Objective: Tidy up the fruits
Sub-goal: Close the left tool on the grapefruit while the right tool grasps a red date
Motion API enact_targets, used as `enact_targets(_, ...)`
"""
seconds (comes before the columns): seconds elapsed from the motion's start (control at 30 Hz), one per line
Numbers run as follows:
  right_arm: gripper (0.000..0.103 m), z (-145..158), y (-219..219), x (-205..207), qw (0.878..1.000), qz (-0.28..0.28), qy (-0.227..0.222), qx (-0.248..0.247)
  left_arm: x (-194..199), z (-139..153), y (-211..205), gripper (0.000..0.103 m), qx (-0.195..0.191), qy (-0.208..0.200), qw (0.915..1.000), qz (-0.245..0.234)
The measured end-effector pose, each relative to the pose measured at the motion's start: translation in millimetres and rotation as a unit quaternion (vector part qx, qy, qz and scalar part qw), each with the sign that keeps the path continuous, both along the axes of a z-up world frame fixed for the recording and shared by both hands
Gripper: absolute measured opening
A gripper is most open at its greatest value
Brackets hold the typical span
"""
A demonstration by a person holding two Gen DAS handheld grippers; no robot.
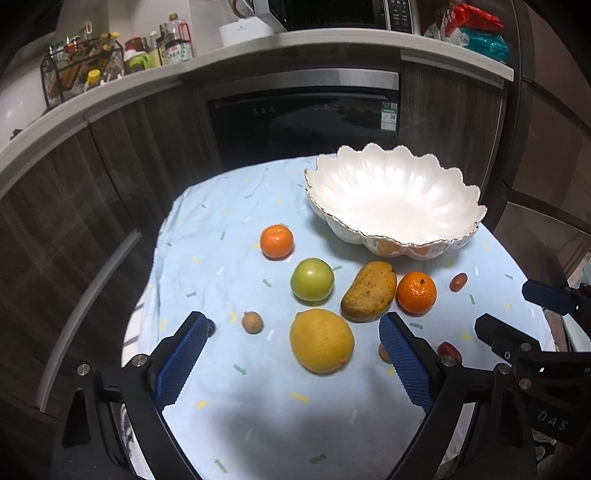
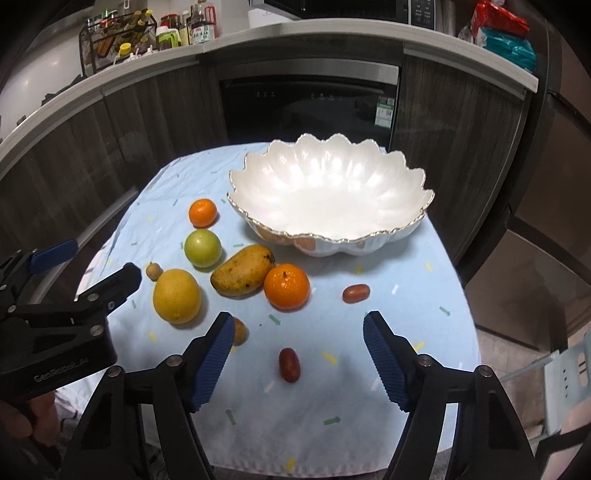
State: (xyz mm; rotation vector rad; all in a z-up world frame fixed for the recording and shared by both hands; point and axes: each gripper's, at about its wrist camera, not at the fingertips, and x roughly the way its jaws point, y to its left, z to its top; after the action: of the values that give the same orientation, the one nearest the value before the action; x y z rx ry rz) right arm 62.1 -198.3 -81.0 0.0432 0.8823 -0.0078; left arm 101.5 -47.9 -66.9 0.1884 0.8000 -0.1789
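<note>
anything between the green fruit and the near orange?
The mango lies between the green fruit and the near orange, its end touching or nearly touching the orange. Clearest in the right wrist view.

A light blue cloth (image 1: 229,206) with small coloured marks covers the tabletop. Behind it, a built-in black oven (image 2: 306,107) sits between dark wood-grain cabinet doors (image 2: 454,122). The counter above carries a wire rack of bottles (image 1: 79,64), a microwave (image 1: 332,13), and red and teal packets (image 2: 506,33).
</note>
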Motion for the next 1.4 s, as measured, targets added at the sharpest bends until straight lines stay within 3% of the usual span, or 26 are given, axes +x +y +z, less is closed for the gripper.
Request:
enact_targets(0.33, 0.059, -22, 0, 13, 0.999, 0.004, 0.037, 0.010, 16, -27, -10, 0.086, 0.008, 0.035, 0.9993, -0.009)
enact_targets(0.83, 0.046, -54, -2, 25, 0.995, 0.004, 0.096, 0.027, 33, -61, -14, 0.081, 0.001, 0.094, 0.9955, -0.006)
enact_targets(1.4, 0.028, -79, 3, 33, 0.989, 0.010, 0.140, 0.034, 46, -77, -15, 0.072, -0.016, 0.125, 0.9920, -0.002)
